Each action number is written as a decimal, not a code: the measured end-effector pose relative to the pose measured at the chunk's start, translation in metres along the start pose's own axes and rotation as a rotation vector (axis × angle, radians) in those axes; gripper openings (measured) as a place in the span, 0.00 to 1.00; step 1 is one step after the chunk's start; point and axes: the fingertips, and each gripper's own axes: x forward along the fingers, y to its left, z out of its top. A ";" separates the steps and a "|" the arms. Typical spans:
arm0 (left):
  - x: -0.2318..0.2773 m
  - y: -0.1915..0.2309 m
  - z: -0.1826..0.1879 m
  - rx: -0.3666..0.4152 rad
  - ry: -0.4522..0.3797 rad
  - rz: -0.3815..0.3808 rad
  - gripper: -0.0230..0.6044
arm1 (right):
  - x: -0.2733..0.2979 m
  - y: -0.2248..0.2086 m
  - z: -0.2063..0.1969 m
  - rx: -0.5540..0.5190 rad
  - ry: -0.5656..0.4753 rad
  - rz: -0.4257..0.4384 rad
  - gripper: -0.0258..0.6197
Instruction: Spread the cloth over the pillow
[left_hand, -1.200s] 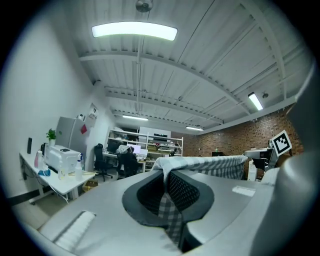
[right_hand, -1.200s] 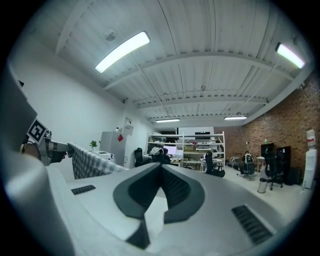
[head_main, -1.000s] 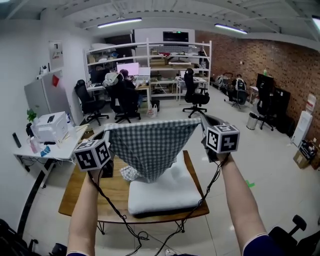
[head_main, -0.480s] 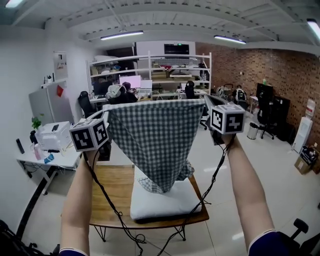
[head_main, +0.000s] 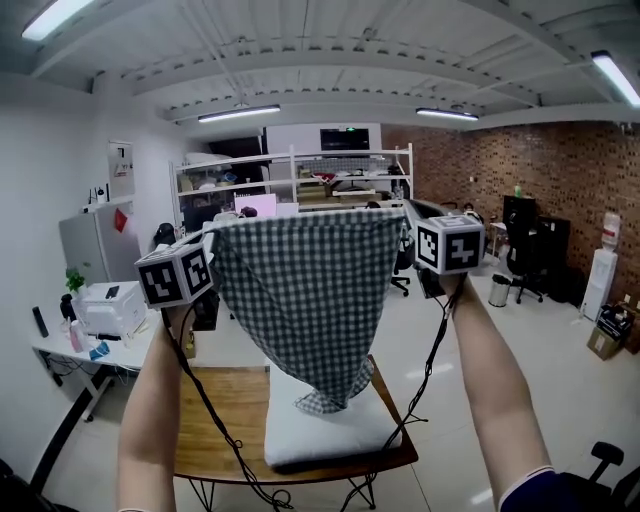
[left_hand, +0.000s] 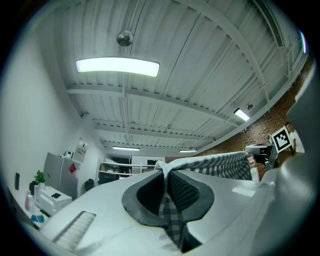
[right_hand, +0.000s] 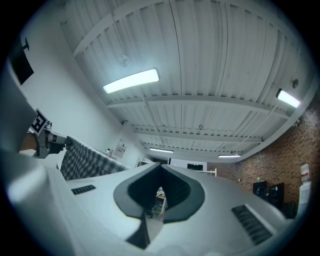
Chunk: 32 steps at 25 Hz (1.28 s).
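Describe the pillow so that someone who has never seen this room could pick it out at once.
On the open office floor, right in front of the person, stands a wooden table. On its right half lies the pillow, under the hanging corner of the checked cloth. It is the only plain white, thick, soft slab there; the cloth is grey-checked and thin.

Dark-and-white checked cloth (head_main: 310, 300); plain white pillow (head_main: 320, 435); brown wooden table (head_main: 240, 400); red brick wall (head_main: 560, 190)
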 end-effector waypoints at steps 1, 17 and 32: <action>-0.003 -0.003 0.007 0.001 -0.005 -0.005 0.06 | -0.005 -0.001 0.007 -0.003 -0.010 -0.003 0.07; -0.059 -0.045 0.118 0.118 -0.111 -0.077 0.06 | -0.085 -0.020 0.122 -0.046 -0.147 -0.073 0.07; -0.083 -0.069 0.089 0.108 -0.060 -0.134 0.06 | -0.138 -0.024 0.112 -0.058 -0.155 -0.114 0.07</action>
